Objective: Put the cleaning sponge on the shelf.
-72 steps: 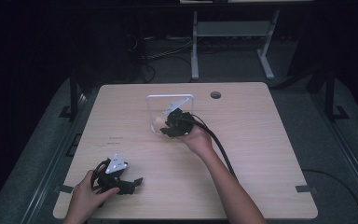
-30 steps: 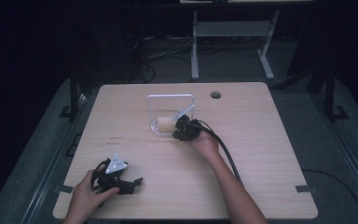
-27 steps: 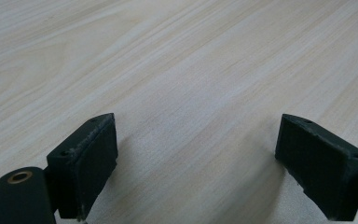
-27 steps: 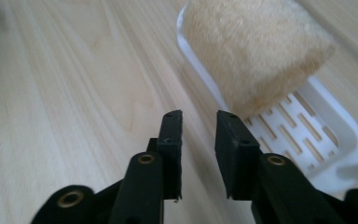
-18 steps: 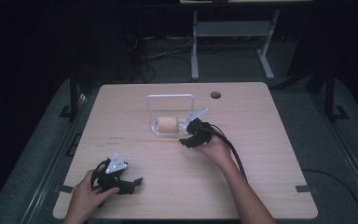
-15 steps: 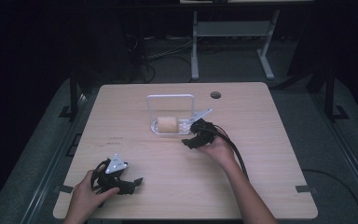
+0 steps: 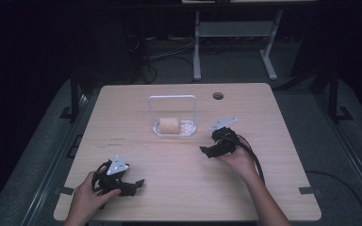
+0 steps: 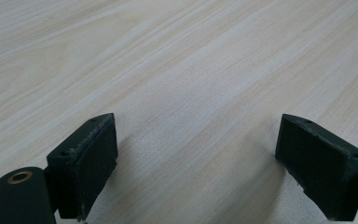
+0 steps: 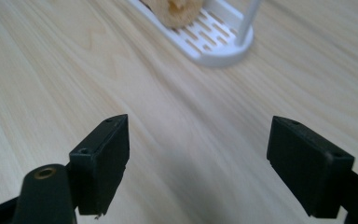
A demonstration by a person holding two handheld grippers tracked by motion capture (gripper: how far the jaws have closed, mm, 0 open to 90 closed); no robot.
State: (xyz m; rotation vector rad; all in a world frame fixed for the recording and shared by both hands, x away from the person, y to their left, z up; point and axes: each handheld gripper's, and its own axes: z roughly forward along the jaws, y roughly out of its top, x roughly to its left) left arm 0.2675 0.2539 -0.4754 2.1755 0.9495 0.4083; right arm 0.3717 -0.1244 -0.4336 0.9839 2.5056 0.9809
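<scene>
A small white slotted rack (image 7: 188,128) with a tall wire loop stands at the table's middle back. A tan bread roll (image 7: 168,125) lies on its base. My right gripper (image 7: 206,151) rests low over the wood to the right of the rack, jaws wide open and empty. The right gripper view has the rack's corner (image 9: 223,51) and the roll (image 9: 177,11) at the top. My left gripper (image 7: 136,183) sits near the front left edge, held by a hand, jaws open over bare wood (image 8: 191,93).
A round cable hole (image 7: 218,96) marks the tabletop (image 7: 264,188) at the back right. Behind the table stands a white metal frame (image 7: 231,37) with cables on a dark floor. A black cable (image 7: 257,160) trails along the right forearm.
My right gripper drew back from the rack toward the right and front, leaving the roll on the rack's base. The left gripper has stayed put.
</scene>
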